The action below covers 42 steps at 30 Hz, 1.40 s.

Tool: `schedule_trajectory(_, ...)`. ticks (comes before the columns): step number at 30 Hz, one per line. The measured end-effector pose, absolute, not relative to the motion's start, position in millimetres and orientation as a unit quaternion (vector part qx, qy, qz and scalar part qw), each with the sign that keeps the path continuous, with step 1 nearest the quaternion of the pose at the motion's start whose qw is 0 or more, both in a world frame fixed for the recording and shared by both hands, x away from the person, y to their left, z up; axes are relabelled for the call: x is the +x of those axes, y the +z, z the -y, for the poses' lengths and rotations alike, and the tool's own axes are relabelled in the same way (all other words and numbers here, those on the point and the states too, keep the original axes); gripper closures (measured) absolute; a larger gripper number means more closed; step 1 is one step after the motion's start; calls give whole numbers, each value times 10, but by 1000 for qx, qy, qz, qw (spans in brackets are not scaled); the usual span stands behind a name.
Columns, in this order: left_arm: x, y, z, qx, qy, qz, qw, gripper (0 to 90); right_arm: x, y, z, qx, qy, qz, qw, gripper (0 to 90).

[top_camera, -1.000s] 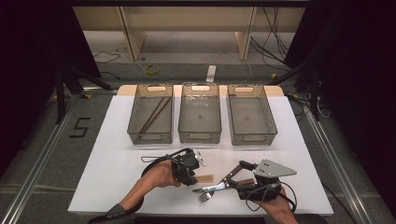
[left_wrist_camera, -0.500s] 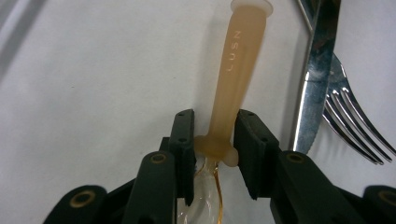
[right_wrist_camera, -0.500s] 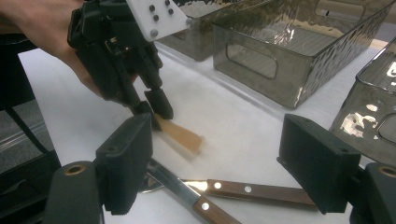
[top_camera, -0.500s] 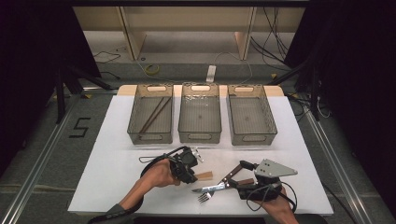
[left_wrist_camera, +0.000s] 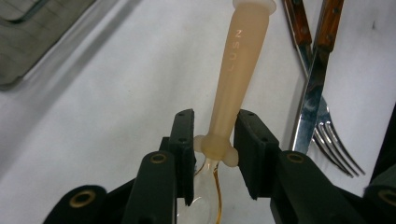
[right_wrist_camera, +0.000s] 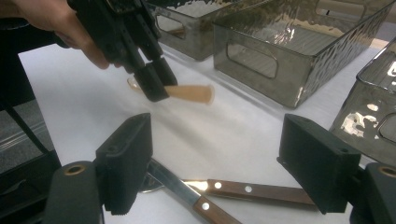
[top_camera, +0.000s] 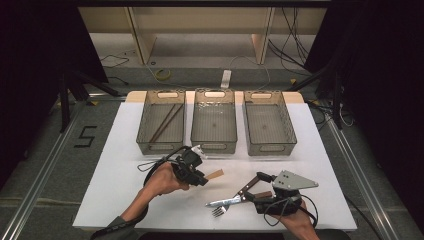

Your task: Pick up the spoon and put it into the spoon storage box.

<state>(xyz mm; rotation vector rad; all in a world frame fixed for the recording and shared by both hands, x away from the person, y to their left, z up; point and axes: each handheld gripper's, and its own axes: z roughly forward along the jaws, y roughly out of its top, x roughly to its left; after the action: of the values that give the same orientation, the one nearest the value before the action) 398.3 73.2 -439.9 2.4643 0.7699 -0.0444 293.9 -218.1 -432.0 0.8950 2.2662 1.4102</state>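
Note:
A spoon with a peach handle and a clear bowl is clamped at its neck in my left gripper, which is shut on it. The handle sticks out to the right, a little above the white table. In the right gripper view the left gripper hangs ahead with the spoon. My right gripper rests near the front edge, open, its jaws straddling a wooden-handled knife and fork that lie crossed. The fork's tines point left.
Three clear grey bins stand in a row at the back of the white table: the left bin holds brown sticks, then a middle bin and a right bin. Cables trail from both grippers.
My left gripper has risen slightly and shifted toward the bins, carrying the spoon off the table. The right gripper, knife and fork have stayed put.

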Motion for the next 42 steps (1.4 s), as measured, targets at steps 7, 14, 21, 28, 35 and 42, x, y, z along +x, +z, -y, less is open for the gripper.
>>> schedule_trajectory(7, 4013, -4316, -805, 906, -12, -304, 293, 685, 2939, -4320, 2181, 314, 494, -794, 162, 265)
schedule_trajectory(14, 4033, -4207, -871, 895, -4, -317, 314, 685, 2940, -4319, 2186, 315, 493, -795, 162, 265)
schedule_trajectory(21, 4070, -4104, -924, 879, 7, -337, 336, 685, 2947, -4324, 2188, 316, 494, -794, 161, 265)
schedule_trajectory(28, 4116, -4019, -944, 871, 18, -345, 348, 685, 2955, -4330, 2200, 320, 494, -792, 162, 265)
schedule_trajectory(35, 4183, -3956, -1010, 861, 28, -359, 361, 685, 2957, -4334, 2200, 321, 493, -792, 160, 265)
schedule_trajectory(42, 4361, -3830, -1013, 843, 45, -375, 384, 685, 2956, -4336, 2198, 321, 493, -793, 159, 265)
